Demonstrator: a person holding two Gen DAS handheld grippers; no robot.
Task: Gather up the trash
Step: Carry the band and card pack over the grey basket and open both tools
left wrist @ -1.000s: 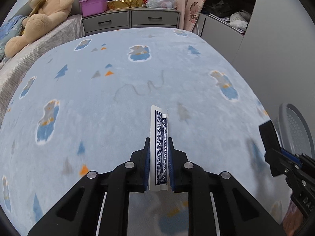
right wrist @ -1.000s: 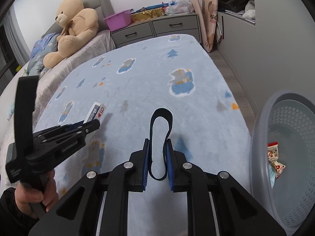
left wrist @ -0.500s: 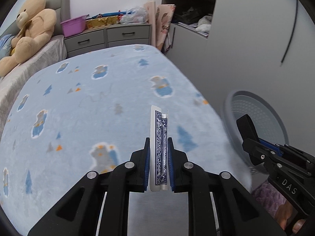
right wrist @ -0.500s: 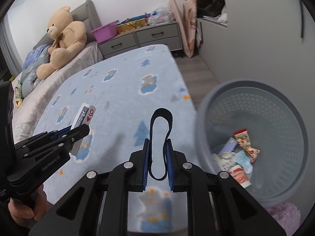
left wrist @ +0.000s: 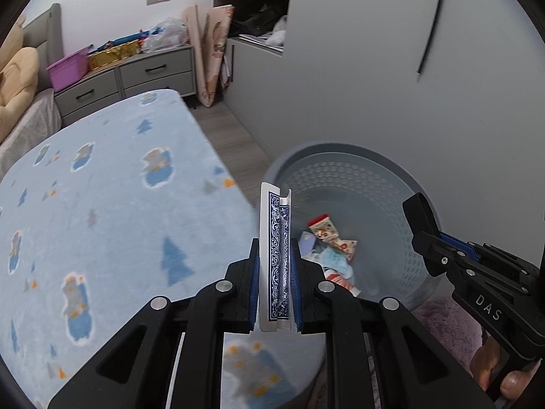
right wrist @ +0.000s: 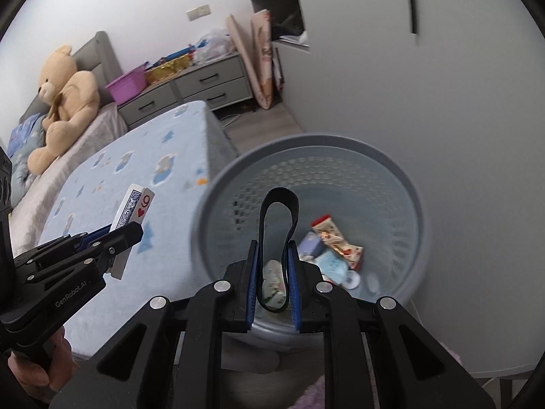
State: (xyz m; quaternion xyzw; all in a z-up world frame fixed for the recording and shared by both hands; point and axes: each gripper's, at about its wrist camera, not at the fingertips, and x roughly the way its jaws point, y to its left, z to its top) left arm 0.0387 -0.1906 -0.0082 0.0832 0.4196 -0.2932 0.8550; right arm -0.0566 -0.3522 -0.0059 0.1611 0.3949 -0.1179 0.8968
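My left gripper [left wrist: 274,255] is shut on a blue-backed playing card [left wrist: 275,238], held upright at the near left rim of the grey mesh bin [left wrist: 340,156]. In the right wrist view the card [right wrist: 134,208] shows a red heart face. My right gripper [right wrist: 274,259] is shut on a black elastic band [right wrist: 277,204] and hovers over the open bin [right wrist: 306,150]. Wrappers [right wrist: 335,242] and other trash lie at the bin's bottom. The right gripper [left wrist: 422,218] shows at the right of the left wrist view, over the bin's far side.
A bed with a light blue patterned blanket [left wrist: 102,204] lies left of the bin. A teddy bear [right wrist: 63,102] sits at the bed's head. Grey drawers [right wrist: 190,85] stand at the back wall. A grey wall [left wrist: 391,85] rises right behind the bin. A purple rug [left wrist: 442,317] lies under it.
Both grippers have swung right from over the bed to the bin. The right gripper now hovers over the bin's opening. Each keeps its hold.
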